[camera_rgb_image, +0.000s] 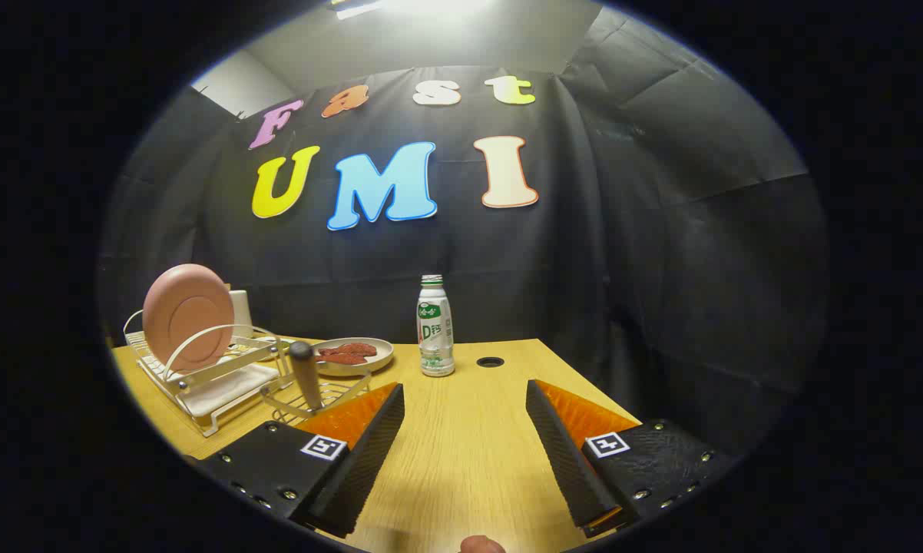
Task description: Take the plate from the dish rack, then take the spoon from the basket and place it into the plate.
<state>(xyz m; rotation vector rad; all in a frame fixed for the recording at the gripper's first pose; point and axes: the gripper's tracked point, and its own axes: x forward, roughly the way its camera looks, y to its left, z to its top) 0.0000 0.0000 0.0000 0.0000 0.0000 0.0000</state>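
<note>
- Pale wood surface lies under the tool, whose two fingers stand wide apart with nothing between them.
- Plate, pink, stands upright on its edge in the rack, well off to the left of the fingers and beyond them.
- Basket, a small wire one, sits just beside the rack and just ahead of the left finger; a dark upright handle rises from it, likely the spoon, though its bowl is hidden.
- Dish, shallow and holding red pieces, sits behind the basket; a bottle stands near the middle of the surface, beyond the fingers.
- Neither task step looks begun: the plate is in the rack and the handle is in the basket.
- Risk: the tool points at the bottle, not the rack, so it must swing left; a wide swing could clip the basket or tip the handle out.
- Risk: the plate is thin and on edge, so an off-centre grip could let it slip or drag the light rack along.
- Pose: the tool is held low and roughly level over the near edge, aimed straight ahead; a small part of the person's hand shows under it.
</note>
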